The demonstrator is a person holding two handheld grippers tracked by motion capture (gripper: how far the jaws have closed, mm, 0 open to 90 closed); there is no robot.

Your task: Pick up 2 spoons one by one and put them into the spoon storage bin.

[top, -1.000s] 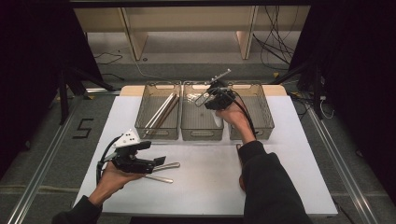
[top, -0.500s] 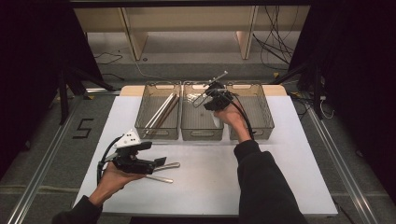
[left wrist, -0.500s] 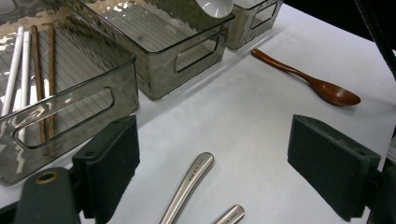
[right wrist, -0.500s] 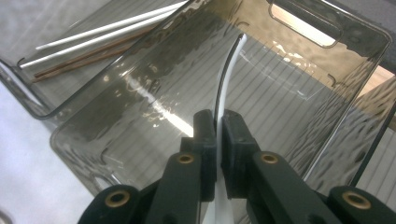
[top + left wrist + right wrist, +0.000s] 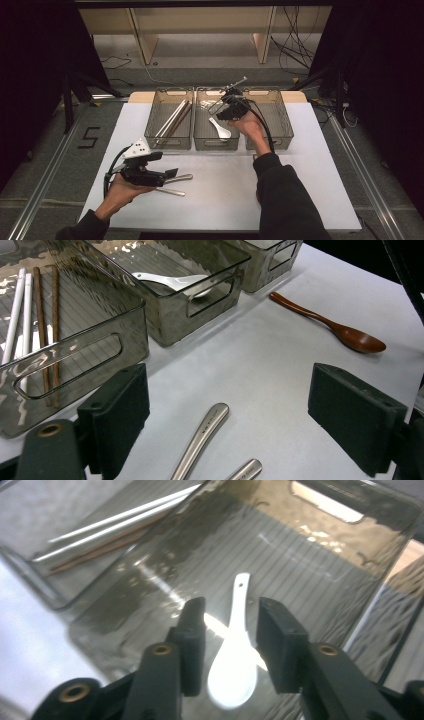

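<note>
My right gripper [image 5: 225,109] hovers over the middle bin [image 5: 215,146]. In the right gripper view its jaws [image 5: 227,612] stand a little apart, open, with nothing held. A white spoon [image 5: 235,655] lies on the bin floor below them [image 5: 220,128]. My left gripper [image 5: 171,173] rests low near the table's front left, open wide [image 5: 227,375]. Two metal utensil handles [image 5: 200,440] [image 5: 245,471] lie on the white table between its jaws, untouched. A brown wooden spoon [image 5: 330,322] lies on the table in front of the bins.
Three translucent bins stand in a row at the back. The left bin [image 5: 167,145] holds several chopsticks [image 5: 172,120]; the right bin [image 5: 282,120] looks bare. The person's right forearm [image 5: 260,145] crosses the table in front of the bins. Cables trail from both grippers.
The right gripper has shifted slightly over the middle bin. The left gripper and the metal utensils have stayed put.
</note>
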